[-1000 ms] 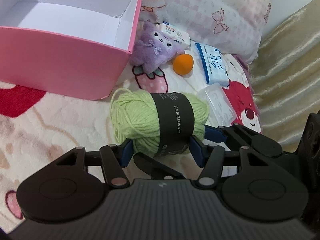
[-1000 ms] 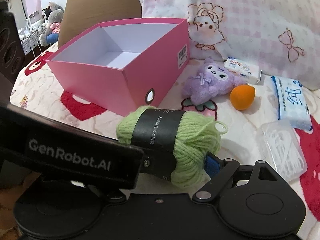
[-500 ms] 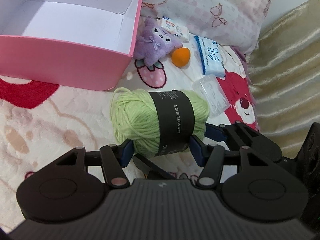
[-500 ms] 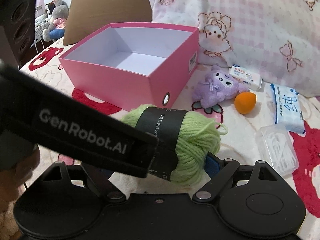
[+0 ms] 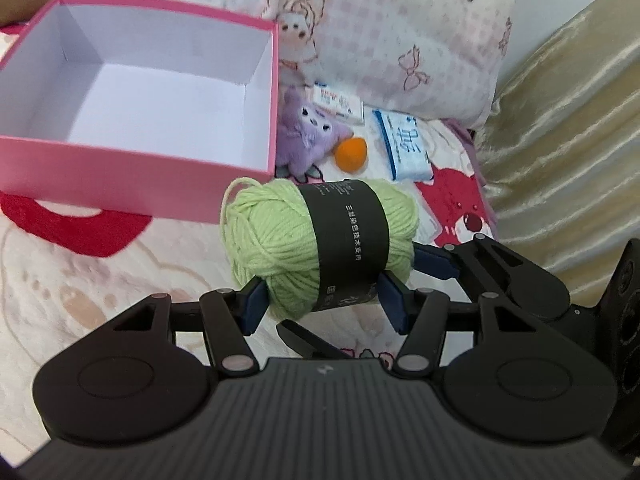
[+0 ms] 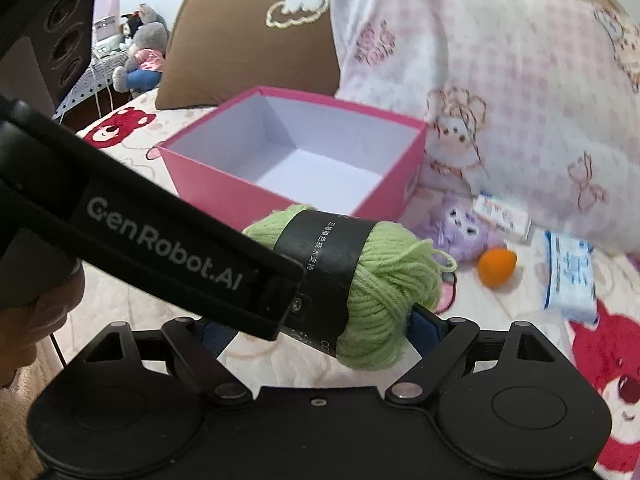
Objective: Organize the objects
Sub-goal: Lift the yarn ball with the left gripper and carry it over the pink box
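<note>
Through my left wrist camera, my left hand-held gripper [image 5: 322, 300] is clamped on the green yarn skein [image 5: 320, 236], 1 blue pad pressed into each side of its near end, the black paper band running across the middle. The skein seems to hang clear of the bed blanket [image 5: 100, 280], in front of the near right corner of the pink box [image 5: 132, 172], whose white inside holds nothing. Beyond it lie the purple plush [image 5: 308, 136], the orange ball [image 5: 351, 153], the tissue pack [image 5: 406, 148] and a small white packet [image 5: 338, 102], all on the bed beside the box.

Through my right wrist camera, the same skein [image 6: 372, 280] sits between the fingers of my right hand-held gripper [image 6: 316, 328]. Its right pad touches the wool, but the body of the left hand-held gripper [image 6: 160, 240] covers its left finger, so I cannot tell whether this one is truly gripping. The box [image 6: 224, 184] stands open just behind the yarn.

I judge this as the carrying step for the first item: the yarn is lifted, not yet boxed. Next I need to raise it over the near wall, bring it above the white floor, then spread the fingers and let it drop.
</note>
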Demonstrator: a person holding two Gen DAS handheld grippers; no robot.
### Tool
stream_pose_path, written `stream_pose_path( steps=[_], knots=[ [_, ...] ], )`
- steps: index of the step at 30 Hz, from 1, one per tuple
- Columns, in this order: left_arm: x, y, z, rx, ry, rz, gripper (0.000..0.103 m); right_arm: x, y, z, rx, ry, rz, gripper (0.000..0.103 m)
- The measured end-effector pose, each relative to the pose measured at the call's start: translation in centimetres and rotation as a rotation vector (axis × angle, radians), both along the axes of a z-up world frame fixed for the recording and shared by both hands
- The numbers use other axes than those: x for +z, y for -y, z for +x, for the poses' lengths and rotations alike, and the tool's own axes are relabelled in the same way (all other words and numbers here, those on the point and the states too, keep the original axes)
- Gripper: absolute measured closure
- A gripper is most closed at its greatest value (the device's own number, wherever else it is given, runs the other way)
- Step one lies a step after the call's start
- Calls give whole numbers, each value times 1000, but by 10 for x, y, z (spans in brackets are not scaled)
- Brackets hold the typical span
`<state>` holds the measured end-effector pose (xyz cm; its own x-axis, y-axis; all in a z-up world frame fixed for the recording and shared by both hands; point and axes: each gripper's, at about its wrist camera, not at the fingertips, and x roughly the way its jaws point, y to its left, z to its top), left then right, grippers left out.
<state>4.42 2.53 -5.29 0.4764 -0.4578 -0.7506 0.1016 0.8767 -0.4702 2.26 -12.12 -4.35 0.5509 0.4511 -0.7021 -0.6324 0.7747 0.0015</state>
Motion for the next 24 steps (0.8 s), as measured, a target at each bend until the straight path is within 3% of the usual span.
stream_pose_path(
  steps=[17,24],
  knots=[
    [37,-40,-14,48,95,20,46,36,-36,-6,83,86,15,13],
    [49,-54,-9,58,139,69,46,45,-53,3,109,104,40,14]
  ],
)
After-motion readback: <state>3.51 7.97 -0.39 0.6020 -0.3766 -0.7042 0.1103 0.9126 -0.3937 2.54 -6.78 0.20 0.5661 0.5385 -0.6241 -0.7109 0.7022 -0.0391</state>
